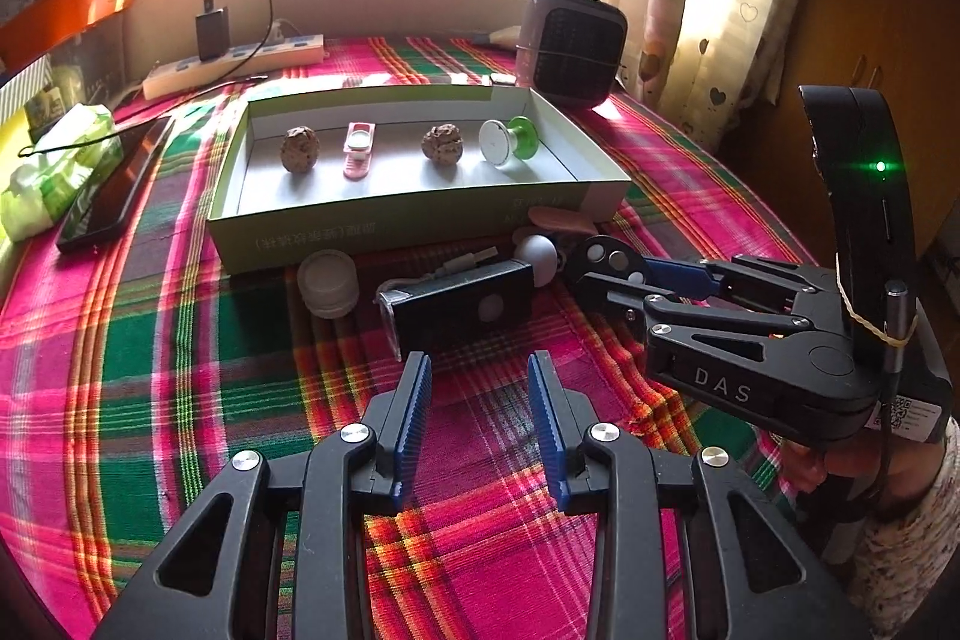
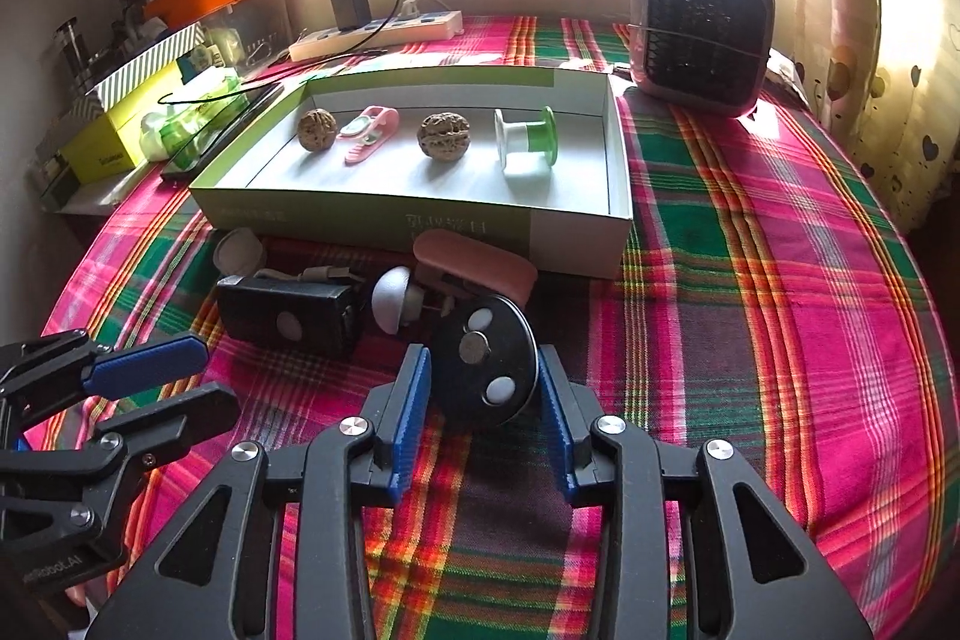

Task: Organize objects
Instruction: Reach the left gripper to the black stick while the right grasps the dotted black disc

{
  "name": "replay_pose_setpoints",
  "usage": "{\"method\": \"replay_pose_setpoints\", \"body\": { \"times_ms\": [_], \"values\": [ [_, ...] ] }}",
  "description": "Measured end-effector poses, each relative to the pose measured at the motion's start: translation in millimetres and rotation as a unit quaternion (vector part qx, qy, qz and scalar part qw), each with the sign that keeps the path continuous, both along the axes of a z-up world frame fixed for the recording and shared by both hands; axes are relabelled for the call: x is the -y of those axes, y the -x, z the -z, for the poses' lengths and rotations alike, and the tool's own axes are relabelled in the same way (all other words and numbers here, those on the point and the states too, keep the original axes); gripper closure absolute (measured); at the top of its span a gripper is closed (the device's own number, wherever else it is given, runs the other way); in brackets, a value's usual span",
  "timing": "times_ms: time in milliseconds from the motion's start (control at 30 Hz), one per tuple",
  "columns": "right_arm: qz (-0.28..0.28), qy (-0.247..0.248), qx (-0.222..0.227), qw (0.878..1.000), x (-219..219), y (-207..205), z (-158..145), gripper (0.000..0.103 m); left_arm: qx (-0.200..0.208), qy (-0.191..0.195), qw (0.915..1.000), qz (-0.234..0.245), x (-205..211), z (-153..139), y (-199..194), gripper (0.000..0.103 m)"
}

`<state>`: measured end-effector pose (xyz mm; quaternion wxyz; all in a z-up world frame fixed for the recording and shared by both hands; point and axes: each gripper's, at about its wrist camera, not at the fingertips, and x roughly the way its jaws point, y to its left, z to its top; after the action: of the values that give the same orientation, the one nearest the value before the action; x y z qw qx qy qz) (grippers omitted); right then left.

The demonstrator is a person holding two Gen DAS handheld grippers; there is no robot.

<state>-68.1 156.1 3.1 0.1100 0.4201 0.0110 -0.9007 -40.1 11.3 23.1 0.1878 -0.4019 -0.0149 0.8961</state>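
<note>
A black disc (image 2: 480,382) with pale round spots sits on edge between the blue pads of my right gripper (image 2: 485,361), and both pads touch its rim. In the left wrist view the black disc (image 1: 606,261) shows at the tip of the right gripper (image 1: 591,274). My left gripper (image 1: 480,370) hovers open over bare tablecloth with nothing between its fingers. An open green-and-white box (image 1: 384,226) holds two walnuts (image 1: 299,149), a pink clip (image 1: 358,149) and a green-and-white spool (image 1: 509,141).
In front of the box lie a white round jar (image 1: 328,283), a black rectangular device (image 1: 462,307), a white mushroom-shaped piece (image 2: 393,304) and a pink case (image 2: 474,259). A small heater (image 2: 699,31) stands back right. A phone (image 1: 114,187) and a power strip (image 1: 234,64) lie on the left.
</note>
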Motion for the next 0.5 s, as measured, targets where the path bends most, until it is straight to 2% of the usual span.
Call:
{"method": "replay_pose_setpoints", "body": {
  "times_ms": [67,133,233,333,400,500],
  "values": [
    [0.0,0.003,-0.004,1.0,-1,-1,-2,0.075,-0.008,0.006,0.9999,-0.008,4,-4,2,0.073],
    [-0.004,0.001,-0.01,1.0,-1,-3,-4,0.077,-0.012,0.01,0.9996,-0.023,8,-8,9,0.073],
    [-0.005,0.002,-0.01,1.0,-5,-5,-4,0.077,-0.019,0.001,0.9991,-0.038,12,-15,21,0.073],
    [-0.007,0.011,-0.009,1.0,-10,-5,-3,0.077,-0.027,0.012,0.9989,-0.036,8,-18,30,0.072],
    [-0.01,0.016,-0.009,1.0,-12,-6,-4,0.077,-0.014,0.025,0.999,-0.034,6,-14,39,0.071],
    [-0.011,0.024,-0.01,1.0,-16,-8,-6,0.077,-0.003,0.023,0.9992,-0.034,5,-9,43,0.071]
  ]
}}
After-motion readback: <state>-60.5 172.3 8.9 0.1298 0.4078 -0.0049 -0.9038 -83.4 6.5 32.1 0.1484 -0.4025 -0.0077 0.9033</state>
